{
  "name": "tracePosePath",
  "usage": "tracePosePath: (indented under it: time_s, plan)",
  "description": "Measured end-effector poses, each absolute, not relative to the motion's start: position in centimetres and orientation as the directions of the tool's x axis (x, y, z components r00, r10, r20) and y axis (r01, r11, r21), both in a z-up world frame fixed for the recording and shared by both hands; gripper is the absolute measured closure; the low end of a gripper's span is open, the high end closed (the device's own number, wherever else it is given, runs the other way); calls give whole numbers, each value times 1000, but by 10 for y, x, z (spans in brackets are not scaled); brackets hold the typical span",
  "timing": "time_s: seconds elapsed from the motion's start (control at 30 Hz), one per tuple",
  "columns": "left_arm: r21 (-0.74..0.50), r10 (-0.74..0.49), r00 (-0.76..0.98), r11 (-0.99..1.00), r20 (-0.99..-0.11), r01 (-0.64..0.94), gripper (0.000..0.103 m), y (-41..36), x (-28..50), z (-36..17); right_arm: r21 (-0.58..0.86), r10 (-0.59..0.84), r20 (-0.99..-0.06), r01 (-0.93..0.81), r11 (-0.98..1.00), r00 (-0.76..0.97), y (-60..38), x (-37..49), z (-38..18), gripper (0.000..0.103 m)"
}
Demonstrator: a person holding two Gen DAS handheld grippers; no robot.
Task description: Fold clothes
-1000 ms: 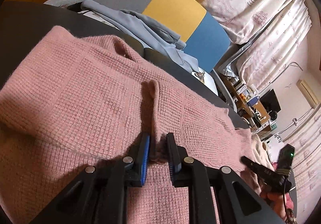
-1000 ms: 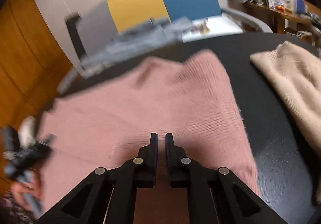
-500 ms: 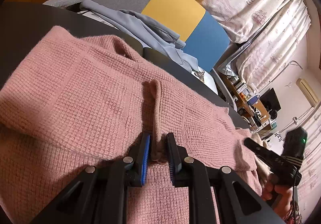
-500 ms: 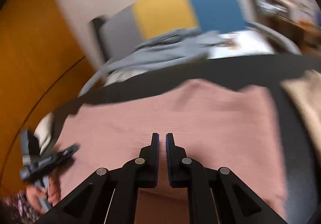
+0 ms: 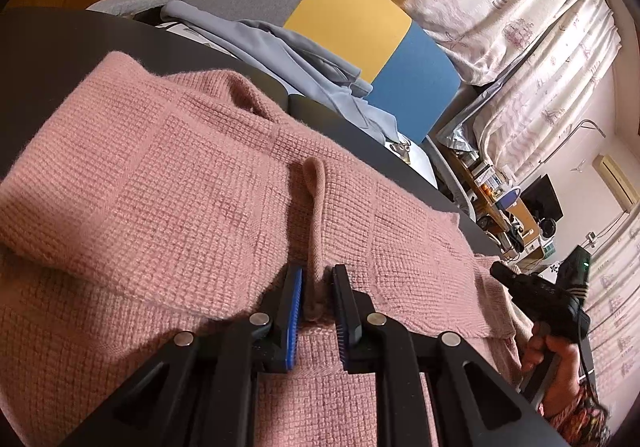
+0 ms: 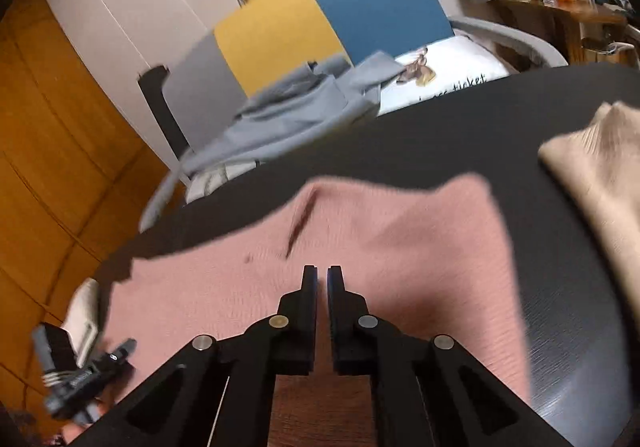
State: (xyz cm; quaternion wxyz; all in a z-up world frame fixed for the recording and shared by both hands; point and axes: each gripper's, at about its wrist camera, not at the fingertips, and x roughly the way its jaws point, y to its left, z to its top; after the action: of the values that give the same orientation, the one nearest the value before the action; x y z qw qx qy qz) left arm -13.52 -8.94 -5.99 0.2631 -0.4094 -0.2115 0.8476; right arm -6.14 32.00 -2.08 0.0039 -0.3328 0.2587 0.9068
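A pink knitted sweater (image 5: 160, 187) lies spread on the black table (image 5: 48, 47). My left gripper (image 5: 316, 287) is shut on a raised ridge of its knit, which stands up between the blue pads. In the right wrist view my right gripper (image 6: 322, 275) hovers over the near part of the pink sweater (image 6: 420, 247). Its jaws are closing to a thin slit with nothing between them. A hand holds the right gripper (image 5: 540, 295) at the sweater's right end. The left gripper (image 6: 120, 351) shows blurred at the lower left.
A beige sweater (image 6: 592, 167) lies on the table (image 6: 440, 127) to the right of the pink one. Behind the table stands a grey, yellow and blue chair (image 5: 348, 19) with a grey-blue garment (image 5: 280, 51) draped over it. Curtains and a cluttered shelf are further back.
The right wrist view swung left and then back right over the sweater. In the left wrist view the right gripper shifted slightly at the right edge. The left gripper kept its pinch and place.
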Motion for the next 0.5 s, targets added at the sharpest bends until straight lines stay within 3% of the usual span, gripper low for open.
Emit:
tracePosePath:
  time_s: [0.13,0.17,0.33,0.43,0.5]
  plan:
    - [-573,619,-527,-772,-583,-273,88,-89,-135,-60,349,-91,-700,-228,-909,-708,342,-79,-37,98]
    - [-574,619,-527,-772,-582,-273,88,-89,-135,-61,315,-53,-725,-262,-912,-687,353,-82,-44,103]
    - [-580,625,-522,-767,-580,-275,88,-87,-136,-60,451,-31,-677,-382,-807,-735,406,-73,-53,103]
    - [-583,628,-522,-765,-578,-275,88,-88,-134,-60,436,-21,-675,-376,-818,-737,402,-64,-44,103]
    - [-585,629,-521,-764,-577,-274,88,-89,-135,-60,449,-25,-647,-354,-820,-762,390,-47,-30,96]
